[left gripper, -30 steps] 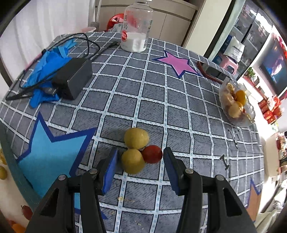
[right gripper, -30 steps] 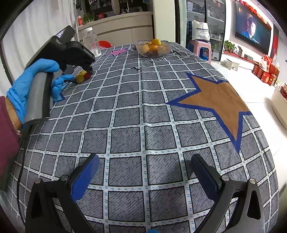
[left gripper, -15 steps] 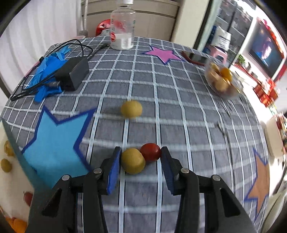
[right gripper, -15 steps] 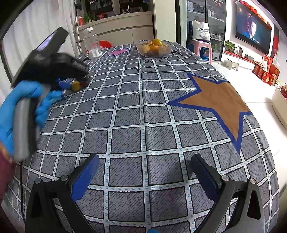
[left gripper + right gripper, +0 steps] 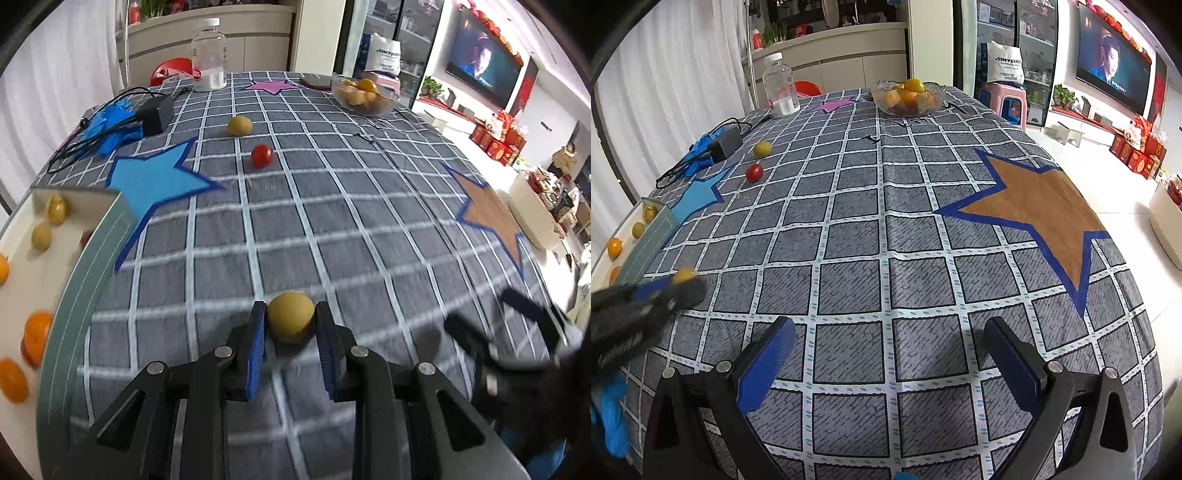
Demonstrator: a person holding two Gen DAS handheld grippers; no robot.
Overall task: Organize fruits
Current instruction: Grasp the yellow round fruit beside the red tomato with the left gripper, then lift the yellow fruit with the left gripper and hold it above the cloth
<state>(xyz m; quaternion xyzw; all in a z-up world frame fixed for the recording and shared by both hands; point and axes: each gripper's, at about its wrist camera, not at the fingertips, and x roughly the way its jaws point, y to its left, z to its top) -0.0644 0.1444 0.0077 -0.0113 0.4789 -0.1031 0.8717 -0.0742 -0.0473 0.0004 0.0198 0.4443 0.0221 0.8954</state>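
Note:
My left gripper [image 5: 291, 328] is shut on a yellow fruit [image 5: 290, 316] and holds it above the checked tablecloth, next to a white box [image 5: 44, 273] with several small fruits at the left. A second yellow fruit [image 5: 239, 126] and a red fruit [image 5: 262, 155] lie farther out on the cloth. The right wrist view shows them too, the yellow fruit [image 5: 762, 148] and the red fruit [image 5: 754, 172]. My right gripper [image 5: 890, 354] is open and empty over the near part of the cloth. The left gripper [image 5: 677, 282] shows blurred at the left there.
A glass bowl [image 5: 364, 96] of orange and yellow fruits stands at the far side of the table. A plastic jar [image 5: 209, 55] stands at the back. A black power adapter [image 5: 157, 113] with cable and blue gloves lie at the far left.
My left gripper has closed on one yellow fruit, lifted it and pulled back toward the near left by the box. The red fruit stayed on the cloth. The right gripper has not moved.

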